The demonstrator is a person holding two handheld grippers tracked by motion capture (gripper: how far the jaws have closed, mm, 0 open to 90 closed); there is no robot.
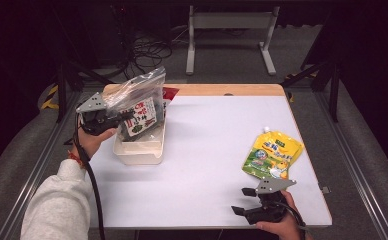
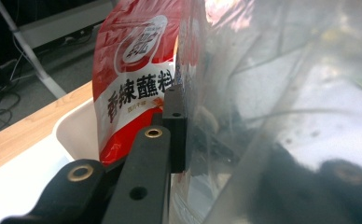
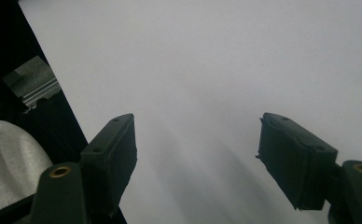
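White table (image 1: 212, 150): left tongs (image 1: 127, 116) clamp clear bag (image 1: 137, 95) — red packet (image 2: 137, 70) reads 香辣蘸料 — right tongs (image 1: 240, 200) gape.

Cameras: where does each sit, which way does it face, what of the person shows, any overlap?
High view: above the near edge, looking forward and down on the table; sleeve, both hands.
Left gripper view: on the left gripper, facing the clear bag it pinches over the white bin.
Right gripper view: on the open right gripper, facing bare tabletop.
Shared: bag, bin, table.
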